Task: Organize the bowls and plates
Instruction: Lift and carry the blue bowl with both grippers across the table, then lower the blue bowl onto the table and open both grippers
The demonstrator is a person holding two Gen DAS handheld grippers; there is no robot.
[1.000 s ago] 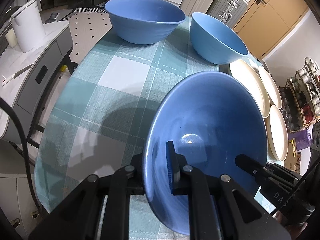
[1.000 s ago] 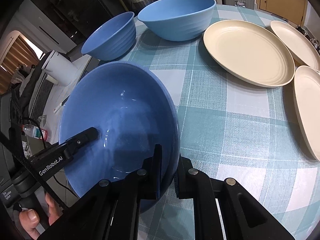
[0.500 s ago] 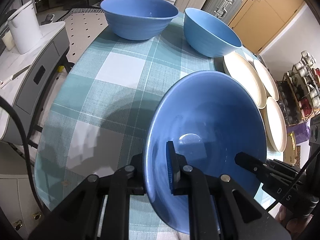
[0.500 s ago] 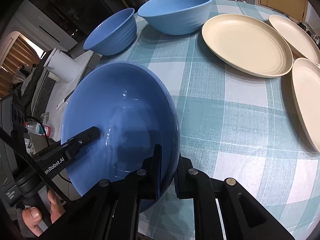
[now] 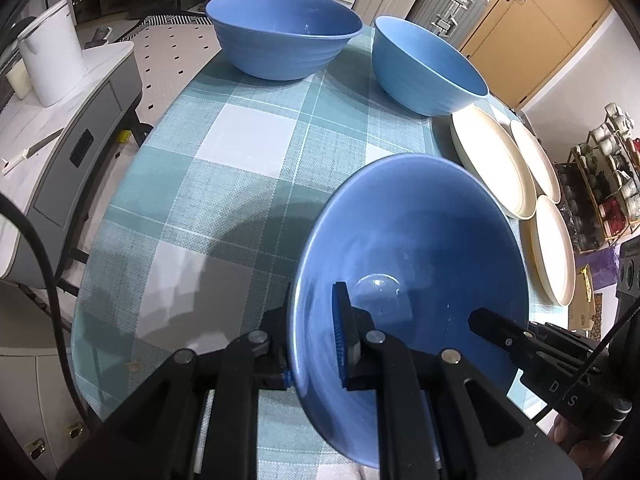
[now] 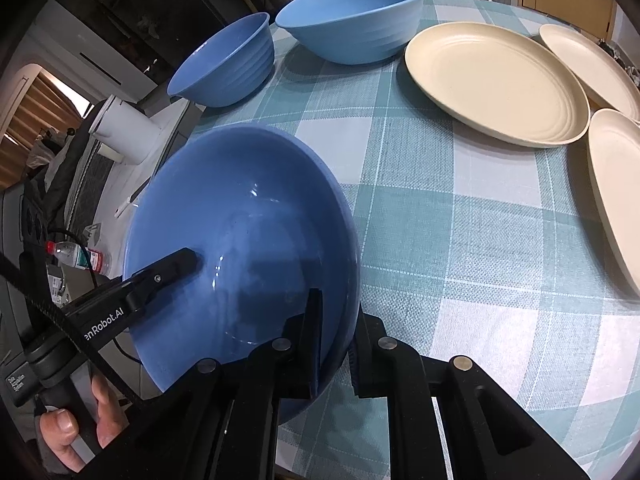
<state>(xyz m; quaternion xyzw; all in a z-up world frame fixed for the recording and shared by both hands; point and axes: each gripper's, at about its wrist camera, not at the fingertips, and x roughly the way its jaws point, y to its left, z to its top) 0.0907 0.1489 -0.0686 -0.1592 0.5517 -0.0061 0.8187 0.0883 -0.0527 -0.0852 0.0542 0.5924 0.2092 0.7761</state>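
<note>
Bowls and plates all lie single on a round checked tabletop; nothing is stacked yet, so by my reading the sorting has barely begun. One blue bowl is held between two hand-held grippers above the near edge of the tabletop. The left gripper is clamped on the bowl's left rim, one finger inside and one outside. The right gripper is clamped on the opposite rim in the same way. The held bowl is tilted, its mouth facing up and toward the cameras, its base toward the tabletop. A round bowl has no long axis. Two more blue bowls, a wide bowl and a deeper bowl, stand upright, side by side, near the far edge. Three cream plates lie flat along the right edge, close together. Left to do: nest the bowls and pile the plates.
</note>
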